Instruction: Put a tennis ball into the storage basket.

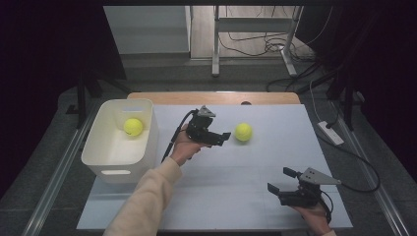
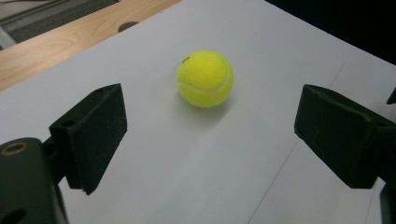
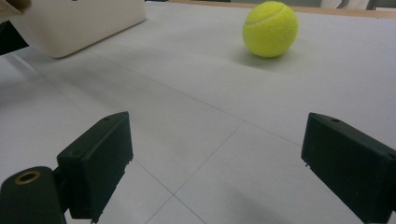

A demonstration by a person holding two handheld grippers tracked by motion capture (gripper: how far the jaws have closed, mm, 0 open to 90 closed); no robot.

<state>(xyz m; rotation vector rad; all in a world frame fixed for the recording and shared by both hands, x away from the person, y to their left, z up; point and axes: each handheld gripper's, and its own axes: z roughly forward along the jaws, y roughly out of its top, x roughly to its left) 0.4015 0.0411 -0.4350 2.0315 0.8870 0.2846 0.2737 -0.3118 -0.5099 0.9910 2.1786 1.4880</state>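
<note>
While my left gripper [image 1: 222,136] hangs with its jaws spread wide and nothing between them, the tennis ball [image 1: 243,132] lies just beyond its tips on the white sheet [image 1: 231,182], apart from both jaws. From the left gripper view the ball [image 2: 205,78] sits ahead and centred in the gap, with bare sheet all round it. My right gripper [image 1: 281,180] rests low at the near right corner, jaws equally wide and holding nothing, well apart from the ball. Between the two grippers I have open sheet to move across. To the left stands the white bin [image 1: 147,147], its near wall close to my left forearm; a second tennis ball [image 1: 133,127] lies inside it toward the far end. The sheet's far edge leaves a strip of wooden table [image 1: 216,98] showing, and its right edge runs close to my right gripper. My right hand is cut off at the bottom of the high view. Beyond the table I make out grey floor, a metal stand [image 1: 255,29] and loose cables; both sides of the room are too dark to read.
</note>
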